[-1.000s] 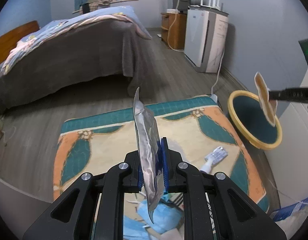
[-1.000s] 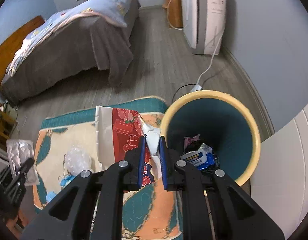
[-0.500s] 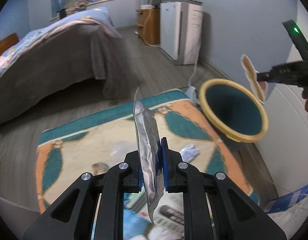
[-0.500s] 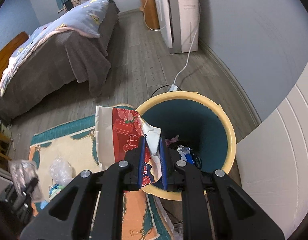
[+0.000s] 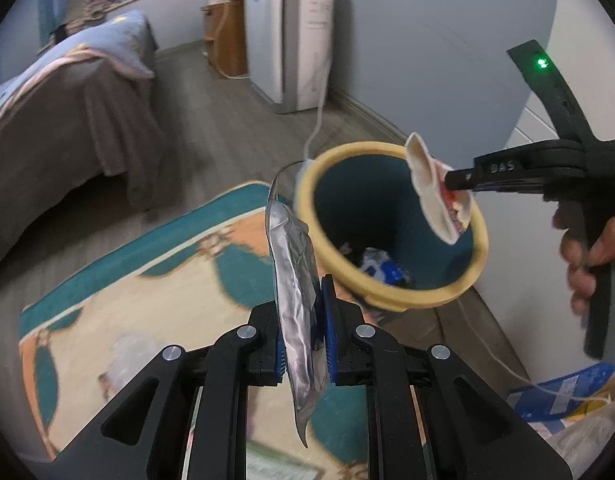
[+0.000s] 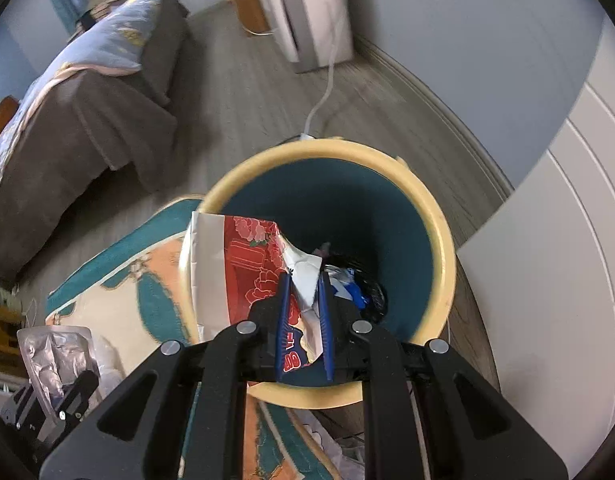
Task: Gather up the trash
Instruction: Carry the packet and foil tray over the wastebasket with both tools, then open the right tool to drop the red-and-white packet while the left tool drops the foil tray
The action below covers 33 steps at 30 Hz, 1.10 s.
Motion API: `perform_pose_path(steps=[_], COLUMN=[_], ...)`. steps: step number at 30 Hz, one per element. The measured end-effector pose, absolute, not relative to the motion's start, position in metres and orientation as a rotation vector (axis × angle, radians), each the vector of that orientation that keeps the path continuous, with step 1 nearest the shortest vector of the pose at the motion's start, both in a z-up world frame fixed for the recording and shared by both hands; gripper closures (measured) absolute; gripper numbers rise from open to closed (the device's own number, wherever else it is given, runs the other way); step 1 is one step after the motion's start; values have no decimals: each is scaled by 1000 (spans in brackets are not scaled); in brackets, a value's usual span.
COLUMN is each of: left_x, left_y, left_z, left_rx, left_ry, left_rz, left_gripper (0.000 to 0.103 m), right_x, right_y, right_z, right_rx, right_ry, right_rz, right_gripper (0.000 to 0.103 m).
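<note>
Right fingers [image 6: 285, 312] pinch red wrapper [image 6: 247, 264] over bin [image 6: 443, 248]: release there. Left gripper [image 5: 305, 328] clamps foil pouch [image 5: 295, 280]; centre over bin before opening.

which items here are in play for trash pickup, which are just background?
In play:
- left gripper, shut on silver foil pouch
- right gripper, shut on red printed wrapper
- yellow-rimmed bin, trash inside
- clear plastic scrap on rug

Background:
- bed
- white appliance
- rug

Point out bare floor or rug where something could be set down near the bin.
Free: wood floor between bed and bin; rug centre. Crowded: rug's near edge with clear plastic, and the bin bottom, already holding wrappers.
</note>
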State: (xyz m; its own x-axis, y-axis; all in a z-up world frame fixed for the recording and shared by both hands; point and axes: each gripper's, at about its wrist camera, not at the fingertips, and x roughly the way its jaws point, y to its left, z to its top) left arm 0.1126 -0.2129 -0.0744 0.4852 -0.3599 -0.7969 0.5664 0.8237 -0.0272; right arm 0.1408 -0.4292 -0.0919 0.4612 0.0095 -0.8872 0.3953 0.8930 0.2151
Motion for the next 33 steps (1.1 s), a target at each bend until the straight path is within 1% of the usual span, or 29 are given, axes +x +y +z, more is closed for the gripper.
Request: perform_pose_path(steps=[8,17,23,26,28,29,30,31,32,33], left_x=[121,145,162,164,166,167,167,166,166,166], left_y=[-252,-286,-302,-307,-307,-306,-304,-302,-301,-297], left_z=[-93,-92,-87,-77,-74,-74,-76,-77,-77,-78], left_rx=[291,284,292,283,284,283,282,282,281,276], left_ry=[929,921,883,849,839,842,847,848,849,852], left_rz=[-638,-671,-644,-651,-646,-642,-639,-635,-631,-623], left_gripper=[87,87,87,82,66,63,58,56,54,48], right_x=[136,135,129,127,128,130,131,131,132,133], right_y=[-457,-466,-471,-475,-475,-474,-473,-472,-471,-470], right_z=[-102,-115,-106,-100,-98,-98,-99,-99,-100,-100], right_rx=[494,548,588,612,600,594,589,581,577,576], right_ry=[1052,1072,998,957,957,962,967,972,977,978], right_rz=[-342,-383,-396,-404,-408,-407,-409,-412,-413,-412], right_gripper=[90,90,89,89,88,87,82,76,73,70])
